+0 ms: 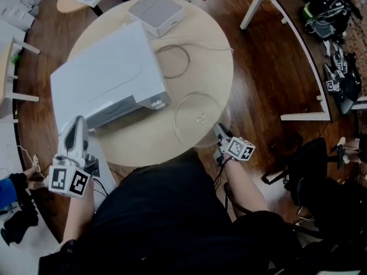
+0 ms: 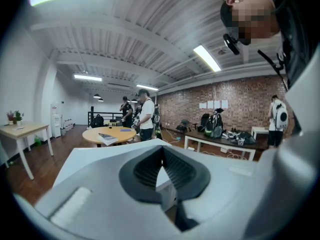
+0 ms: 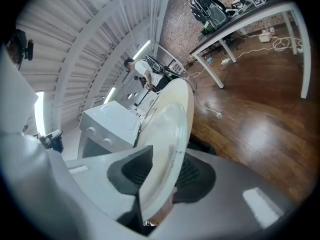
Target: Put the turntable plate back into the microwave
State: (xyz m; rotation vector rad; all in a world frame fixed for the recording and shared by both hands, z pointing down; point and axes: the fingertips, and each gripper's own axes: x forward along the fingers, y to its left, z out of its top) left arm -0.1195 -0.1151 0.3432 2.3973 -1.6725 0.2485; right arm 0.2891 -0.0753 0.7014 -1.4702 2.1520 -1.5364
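Clamping the one turntable plate (image 1: 198,118) is the right hand-held gripper (image 1: 219,130); left hand-held gripper (image 1: 76,124) is closed, empty.

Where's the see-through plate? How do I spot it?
Find the round pale wooden table with the big white microwave on it. At the table's near right edge is a clear round glass plate, gripped by the right hand-held gripper. It is the only see-through thing there.

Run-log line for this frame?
right gripper: shut on turntable plate rim at table edge | left gripper: shut, empty, beside microwave | status: not yet inside
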